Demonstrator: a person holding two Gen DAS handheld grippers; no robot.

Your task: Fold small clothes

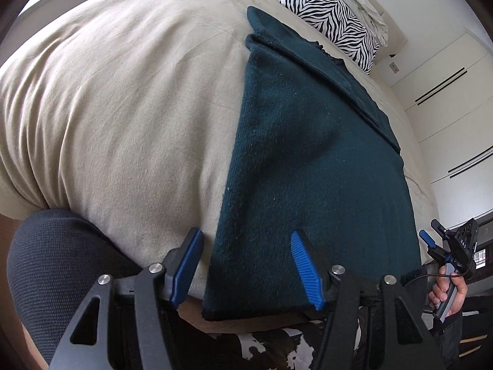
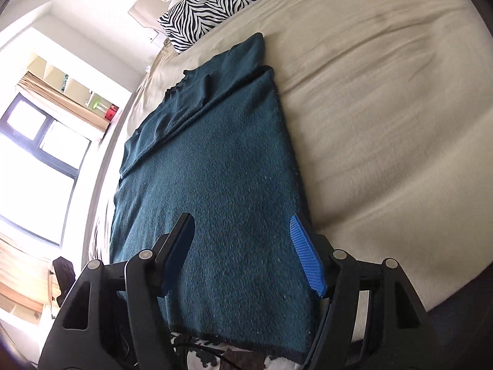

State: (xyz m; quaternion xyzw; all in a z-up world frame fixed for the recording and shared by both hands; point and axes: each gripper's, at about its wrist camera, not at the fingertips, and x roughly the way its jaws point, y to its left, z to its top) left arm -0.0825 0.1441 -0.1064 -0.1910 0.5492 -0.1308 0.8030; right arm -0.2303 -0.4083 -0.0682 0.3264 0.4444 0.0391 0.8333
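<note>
Bed (image 1: 107, 108) fills most of both views, covered in a soft, wrinkled beige sheet; a slack surface like that likely drags along with any cloth pulled across it, so a fold could bunch instead of laying flat. Dark teal knit sweater (image 1: 308, 169) runs from the lower centre to the upper centre-right of the left wrist view, and from bottom centre to upper centre in the right wrist view (image 2: 215, 169); its sides look already folded in, leaving a long strip with a sleeve layer lying diagonally near the top. Its near hem hangs over the bed edge at the bottom of both frames, so weight off the edge could slide the strip down once it is lifted. Thick knit with several layers: a pinch may catch only the top layer and the folded-in side would spring open. Zebra-print pillow (image 1: 329, 15) sits upper right in the left view, just beyond the sweater's far end; a long forward fold could run into it. Left gripper (image 1: 246, 265) has its fingers wide apart, straddling the sweater's left edge at the lower centre and gripping nothing. Right gripper (image 2: 243, 246) likewise stands spread, over the near end of the strip, not clamped. Uneven grab heights between the two would skew the fold line.
</note>
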